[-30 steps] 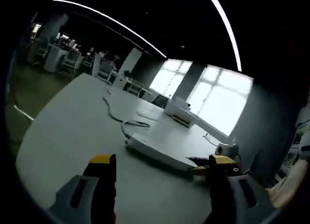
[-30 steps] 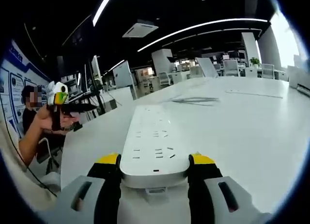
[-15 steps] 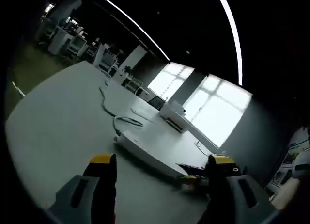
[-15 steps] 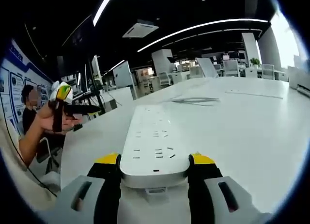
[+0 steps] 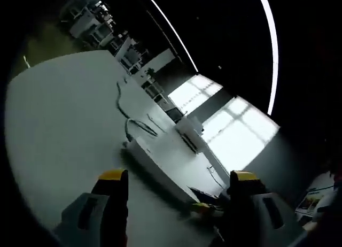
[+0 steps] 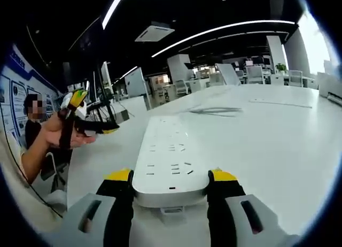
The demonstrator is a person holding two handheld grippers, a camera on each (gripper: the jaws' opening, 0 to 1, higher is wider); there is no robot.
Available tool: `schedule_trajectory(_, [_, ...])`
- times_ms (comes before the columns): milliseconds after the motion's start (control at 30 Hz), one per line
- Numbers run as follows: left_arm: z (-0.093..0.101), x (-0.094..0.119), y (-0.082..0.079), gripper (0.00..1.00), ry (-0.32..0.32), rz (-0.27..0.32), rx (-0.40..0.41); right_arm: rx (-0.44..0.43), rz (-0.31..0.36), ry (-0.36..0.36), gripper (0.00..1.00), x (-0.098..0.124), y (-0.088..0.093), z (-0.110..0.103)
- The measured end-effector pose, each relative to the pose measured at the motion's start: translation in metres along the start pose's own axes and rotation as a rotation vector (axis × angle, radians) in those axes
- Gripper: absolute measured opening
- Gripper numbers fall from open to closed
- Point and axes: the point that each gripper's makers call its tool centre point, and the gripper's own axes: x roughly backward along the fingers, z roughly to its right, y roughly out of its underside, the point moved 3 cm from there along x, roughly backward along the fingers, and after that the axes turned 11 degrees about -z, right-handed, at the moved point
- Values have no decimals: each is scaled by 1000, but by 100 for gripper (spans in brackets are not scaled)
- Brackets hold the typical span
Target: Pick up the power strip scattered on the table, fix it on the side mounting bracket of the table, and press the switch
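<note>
Power strip [image 6: 170, 161] sits clamped in your right hand-held gripper [image 6: 172, 183] on the table [image 6: 278, 145]; left hand-held gripper [image 5: 179, 177] gapes empty; mounting and switch remain.

Dim open-plan office with a large white table

The white table [image 6: 299, 140] runs far back towards desks and office chairs [image 6: 255, 74]. The ceiling is black, crossed by long bright light strips [image 6: 224, 28], with a square ceiling unit [image 6: 155, 31] among them. Big bright windows [image 5: 235, 137] glow behind a dark pillar [image 5: 209, 103]. A blue-and-white poster wall [image 6: 12, 92] stands at one side.
</note>
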Motion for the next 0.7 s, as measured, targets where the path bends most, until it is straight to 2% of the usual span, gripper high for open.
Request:
schedule_trajectory(300, [6,-9,7,78,6,-10,58,-5,-1,-2,50,0,0,0])
schedule_trajectory(567, [11,-17,9,81,2,-21,86,-2,0,-1,50,0,0,-2])
schedule_trajectory(700, [8,-22,10,80,11,-24,131,0,0,-1,50,0,0,-2])
